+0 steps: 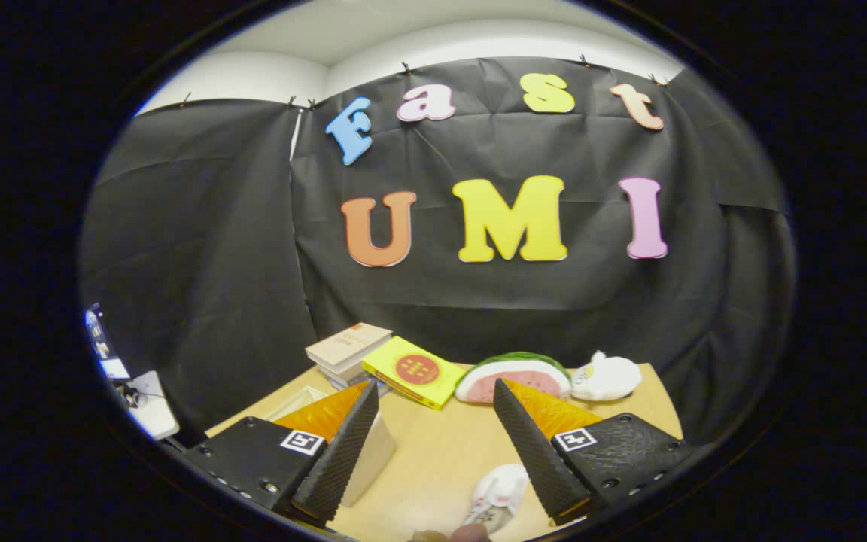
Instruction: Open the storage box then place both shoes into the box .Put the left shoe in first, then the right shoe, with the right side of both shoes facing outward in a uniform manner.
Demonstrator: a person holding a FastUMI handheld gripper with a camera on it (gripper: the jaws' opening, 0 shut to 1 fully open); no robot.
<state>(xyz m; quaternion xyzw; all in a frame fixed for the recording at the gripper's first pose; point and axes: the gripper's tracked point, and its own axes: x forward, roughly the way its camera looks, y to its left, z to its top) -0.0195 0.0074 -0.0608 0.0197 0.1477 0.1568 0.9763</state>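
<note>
Surface (441,452): pale wood-toned top, backed by the black cloth wall of the booth.

Tool (433,395): fingers spread wide apart, nothing between them, held above the surface.

Storage box (369,452): pale, translucent-looking container, just beside and partly behind the left finger; only one side wall and a bit of rim show, so whether it is open cannot be told.

Shoe (495,497): small, white, with a rounded toe and a patterned sole edge; lies on the surface low between the fingers, close to the inner side of the right finger.

Beyond the fingertips, along the far edge: stack of books (347,348), yellow box (412,370), watermelon slice toy (512,374), white plush toy (606,375).
</note>
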